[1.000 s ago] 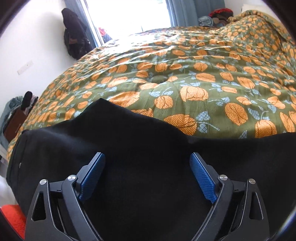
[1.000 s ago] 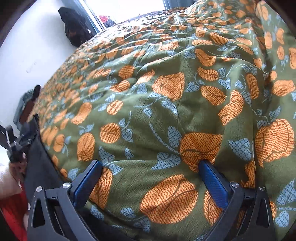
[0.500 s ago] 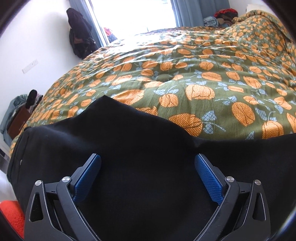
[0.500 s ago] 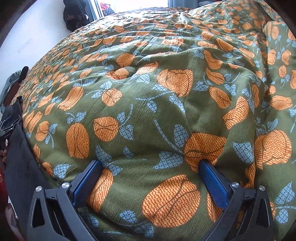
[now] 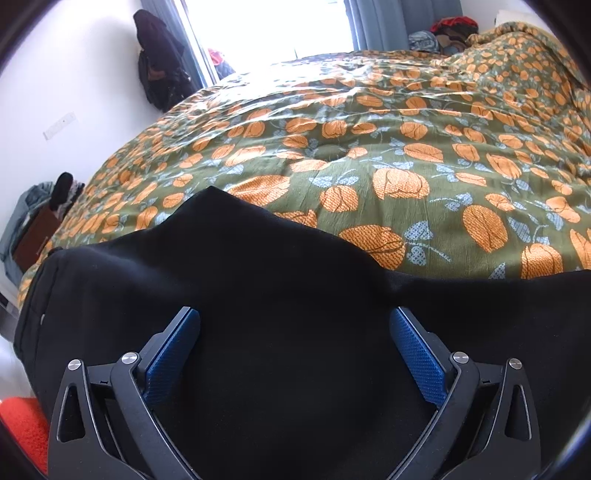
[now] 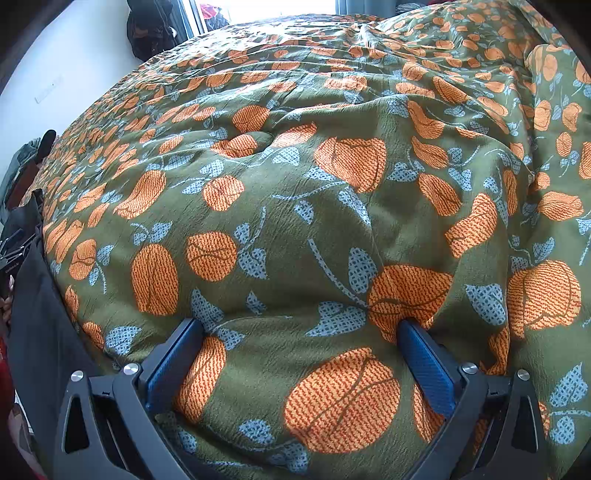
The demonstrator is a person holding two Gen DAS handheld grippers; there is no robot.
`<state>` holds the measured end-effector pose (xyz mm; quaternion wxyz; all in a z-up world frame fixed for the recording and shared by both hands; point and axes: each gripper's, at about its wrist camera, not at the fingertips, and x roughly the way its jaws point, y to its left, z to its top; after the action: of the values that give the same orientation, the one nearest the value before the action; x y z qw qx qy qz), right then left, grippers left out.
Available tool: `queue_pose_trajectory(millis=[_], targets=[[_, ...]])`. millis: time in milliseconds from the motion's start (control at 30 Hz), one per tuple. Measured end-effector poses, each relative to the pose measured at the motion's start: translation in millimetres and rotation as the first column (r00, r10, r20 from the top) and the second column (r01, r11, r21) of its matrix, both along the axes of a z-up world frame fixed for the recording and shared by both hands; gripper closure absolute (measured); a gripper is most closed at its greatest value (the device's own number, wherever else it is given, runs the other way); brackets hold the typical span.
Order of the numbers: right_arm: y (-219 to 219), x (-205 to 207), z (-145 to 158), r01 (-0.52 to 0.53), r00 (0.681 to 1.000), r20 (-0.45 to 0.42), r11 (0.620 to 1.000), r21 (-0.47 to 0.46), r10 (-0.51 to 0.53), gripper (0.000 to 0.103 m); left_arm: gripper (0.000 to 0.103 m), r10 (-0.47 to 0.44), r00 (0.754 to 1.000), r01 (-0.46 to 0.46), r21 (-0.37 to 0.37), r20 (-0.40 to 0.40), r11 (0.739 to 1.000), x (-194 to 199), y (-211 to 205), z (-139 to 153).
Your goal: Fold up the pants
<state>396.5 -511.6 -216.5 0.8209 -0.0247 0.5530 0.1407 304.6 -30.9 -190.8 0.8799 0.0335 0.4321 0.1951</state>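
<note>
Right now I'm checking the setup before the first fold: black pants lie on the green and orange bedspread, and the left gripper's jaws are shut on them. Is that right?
Not quite. The left wrist view shows the left gripper with its jaws spread wide, open over the black pants, not shut on them. The pants do lie on the green and orange bedspread.

My left claw (image 5: pixel 295 332) hangs spread wide over the black pants (image 5: pixel 258 295), which lie across the near edge of the green, orange-flowered quilt (image 5: pixel 406 147), a window (image 5: pixel 280 26) bright beyond the bed.
</note>
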Motion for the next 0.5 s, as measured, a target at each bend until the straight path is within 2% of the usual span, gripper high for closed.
queue_pose_trajectory(millis=[167,267,333,367,400,433,467,500], targets=[[0,2,-2,-0.001,1.000,-0.001,1.000,0.016,0.001,0.000,0.001,-0.064,0.996,0.053,-0.153,-0.065,0.987,-26,-4,11],[1,8,-1,0.004,0.999,-0.038,1.000,0.004,-0.004,0.000,0.002,-0.143,0.986,0.129,-0.156,-0.083,0.979,-46,-13,15],[-1,15,6,0.073,0.994,-0.083,0.997,0.014,-0.072,0.000,0.002,-0.197,0.975,0.179,-0.160,-0.101,0.971,-52,-15,19],[-4,12,19,0.119,0.992,-0.055,0.993,0.021,-0.118,0.001,0.002,-0.217,0.971,0.198,-0.164,-0.103,0.966,-54,-15,22],[-9,6,39,0.167,0.986,0.009,0.985,0.043,-0.168,0.001,0.002,-0.232,0.968,0.213,-0.168,-0.101,0.962,-55,-15,24],[-17,-4,61,0.221,0.972,0.065,0.970,0.100,-0.228,0.001,0.002,-0.240,0.966,0.222,-0.174,-0.095,0.959,-56,-14,25],[-28,-18,82,0.271,0.952,0.085,0.939,0.210,-0.294,0.001,0.002,-0.247,0.965,0.227,-0.183,-0.092,0.957,-56,-12,24],[-39,-32,98,0.310,0.934,0.064,0.886,0.345,-0.352,0.001,0.002,-0.248,0.964,0.226,-0.194,-0.098,0.955,-57,-11,20]])
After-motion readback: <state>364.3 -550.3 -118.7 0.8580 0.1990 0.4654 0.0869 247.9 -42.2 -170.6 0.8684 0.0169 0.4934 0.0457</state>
